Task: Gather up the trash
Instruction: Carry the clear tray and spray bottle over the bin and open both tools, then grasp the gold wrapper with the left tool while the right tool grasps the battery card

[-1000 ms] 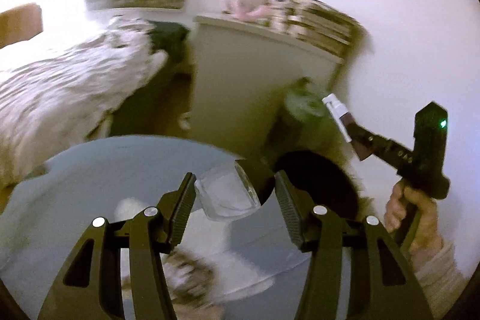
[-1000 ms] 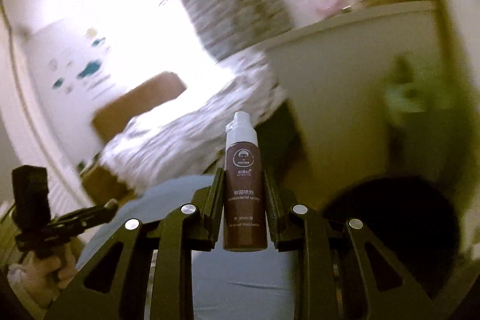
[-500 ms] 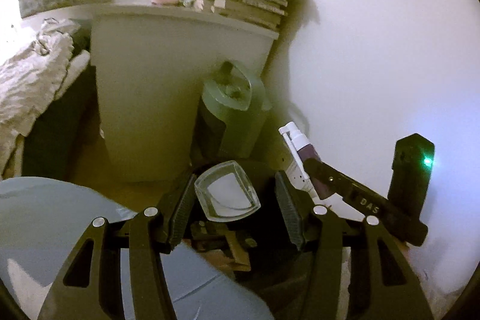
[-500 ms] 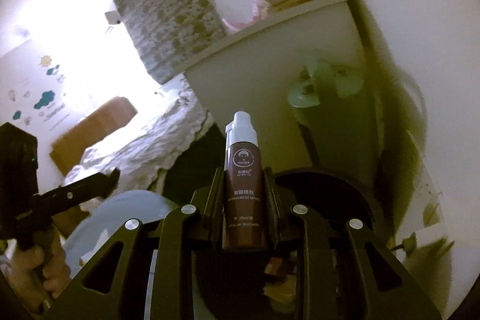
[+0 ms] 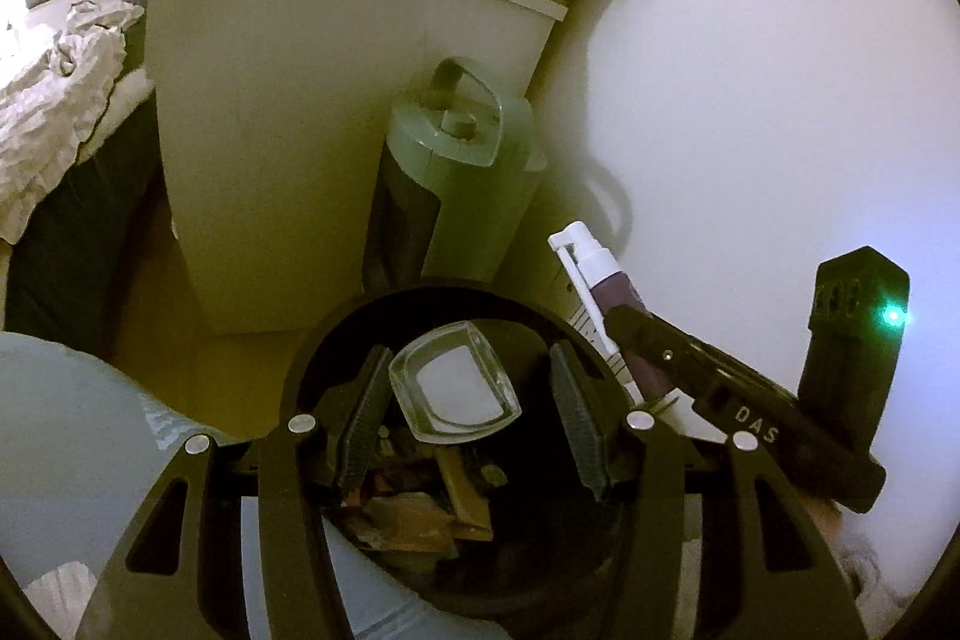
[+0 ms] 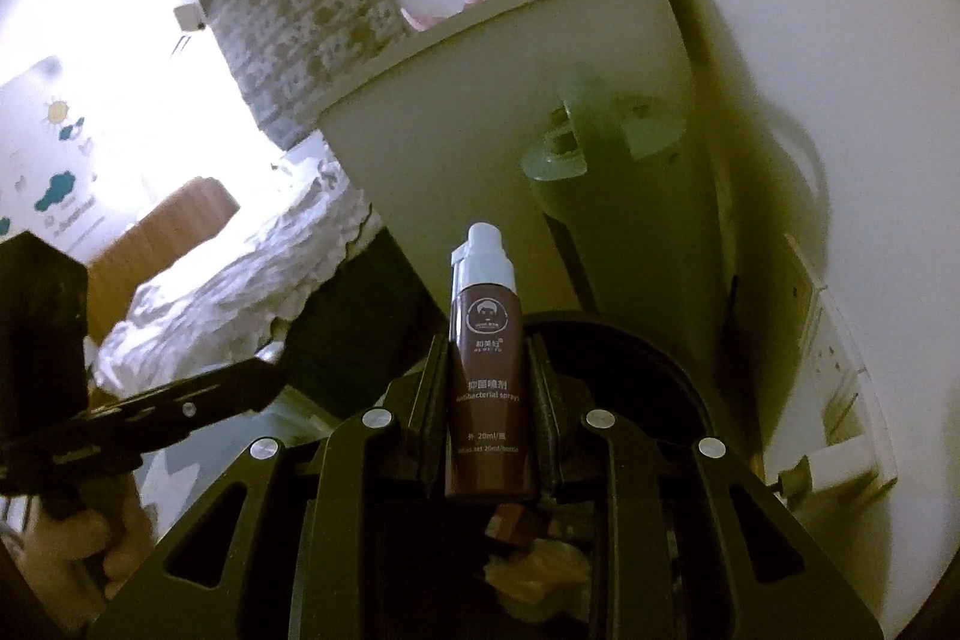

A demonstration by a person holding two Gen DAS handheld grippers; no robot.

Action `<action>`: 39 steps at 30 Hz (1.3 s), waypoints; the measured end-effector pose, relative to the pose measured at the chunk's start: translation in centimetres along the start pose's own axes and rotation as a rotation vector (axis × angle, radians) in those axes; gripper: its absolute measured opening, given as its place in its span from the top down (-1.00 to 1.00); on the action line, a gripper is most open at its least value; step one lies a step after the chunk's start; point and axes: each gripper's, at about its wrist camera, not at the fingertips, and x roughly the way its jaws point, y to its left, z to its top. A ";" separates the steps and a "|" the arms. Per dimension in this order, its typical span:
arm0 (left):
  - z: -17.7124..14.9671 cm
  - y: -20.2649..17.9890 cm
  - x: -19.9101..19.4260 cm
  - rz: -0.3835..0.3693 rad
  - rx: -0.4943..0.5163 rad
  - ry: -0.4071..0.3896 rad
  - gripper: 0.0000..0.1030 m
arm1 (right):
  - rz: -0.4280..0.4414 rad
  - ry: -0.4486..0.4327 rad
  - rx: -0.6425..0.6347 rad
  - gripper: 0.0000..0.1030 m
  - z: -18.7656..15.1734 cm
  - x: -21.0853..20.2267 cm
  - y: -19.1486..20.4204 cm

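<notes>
The left gripper [image 5: 465, 415], jaws wide, has a clear plastic lid [image 5: 454, 390] between them over the black trash bin [image 5: 312, 358]. The right gripper [image 6: 489, 388] clamps a brown antibacterial spray bottle [image 6: 489, 376] above the bin; neither looks dropped yet.

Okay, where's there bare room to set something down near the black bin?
Bare wooden floor shows between the cabinet, the dark bed base and the black bin. Crowded: the green purifier fills the cabinet-wall gap, and the bin holds trash.
</notes>
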 end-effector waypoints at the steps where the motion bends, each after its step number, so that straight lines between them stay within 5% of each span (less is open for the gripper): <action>1: 0.0 0.0 0.1 -0.001 -0.001 0.002 -0.04 | 0.001 0.004 0.001 0.50 0.1 0.2 0.1; 21: 0.4 1.7 3.1 -0.003 -0.080 0.052 -0.10 | 0.012 0.142 0.046 0.50 0.5 5.9 0.3; 25: 0.4 2.1 2.5 0.003 -0.108 0.041 -0.33 | 0.019 0.135 0.091 0.06 0.6 6.0 -0.2; 32: -0.1 2.5 -1.6 -0.005 -0.144 -0.009 -0.33 | 0.029 0.108 0.149 -0.08 0.4 5.6 -0.9; 39: -4.2 4.1 -10.6 0.052 -0.177 -0.072 -0.34 | 0.079 0.137 0.051 -0.08 -0.4 5.5 1.6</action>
